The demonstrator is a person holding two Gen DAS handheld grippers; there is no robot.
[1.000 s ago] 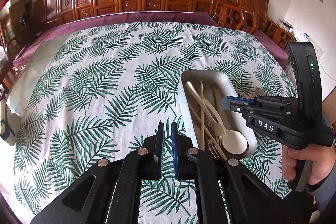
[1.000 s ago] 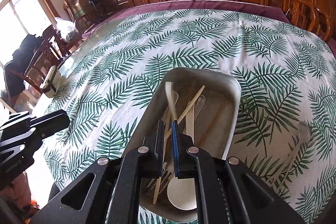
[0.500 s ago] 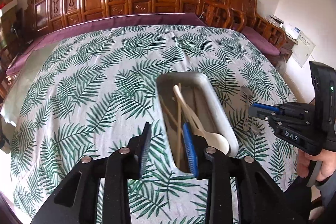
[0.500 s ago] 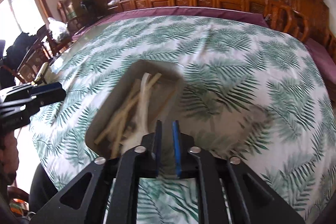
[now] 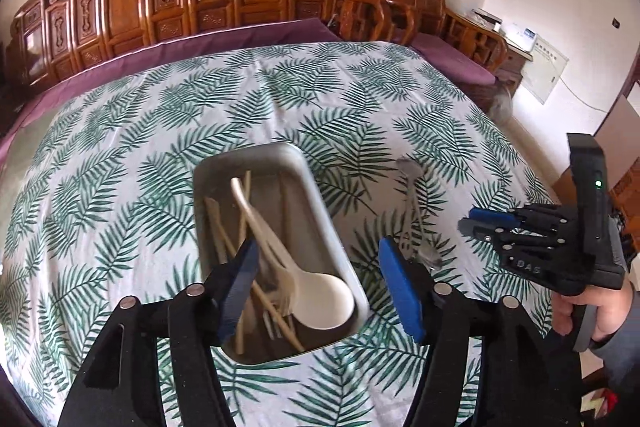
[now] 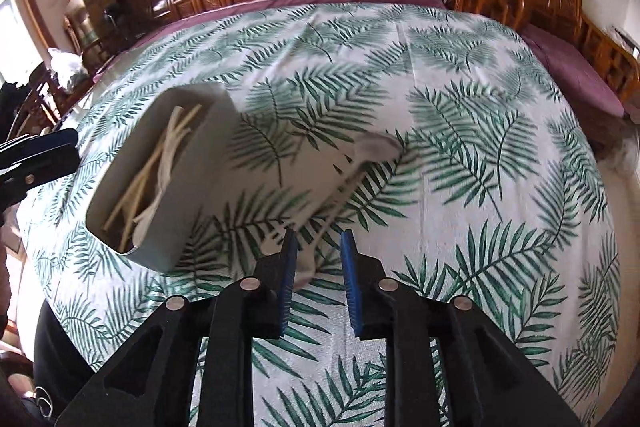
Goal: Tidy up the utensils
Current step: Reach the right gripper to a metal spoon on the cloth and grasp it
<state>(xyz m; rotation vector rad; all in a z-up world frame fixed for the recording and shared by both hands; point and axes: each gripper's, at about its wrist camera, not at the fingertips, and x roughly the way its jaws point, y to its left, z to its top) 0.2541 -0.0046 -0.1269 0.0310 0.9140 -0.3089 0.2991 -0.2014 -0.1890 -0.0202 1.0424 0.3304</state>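
Since a moment ago we swung right off the tray; both grippers' jaws opening, empty; metal spoon stiff, slippery—take its near handle.

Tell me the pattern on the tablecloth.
The tablecloth is white with a green fern-leaf print, clearest in the left wrist view.

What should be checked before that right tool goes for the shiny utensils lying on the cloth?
1. Right tool jaws opening, nothing gripped: ok.
2. Metal utensils lie ahead of it on the tablecloth: ok.
3. Which utensils they are: cannot tell, blurred.
4. Metal tray has room beside the white spoon and chopsticks: ok.
5. Left tool opening, holding nothing: ok.
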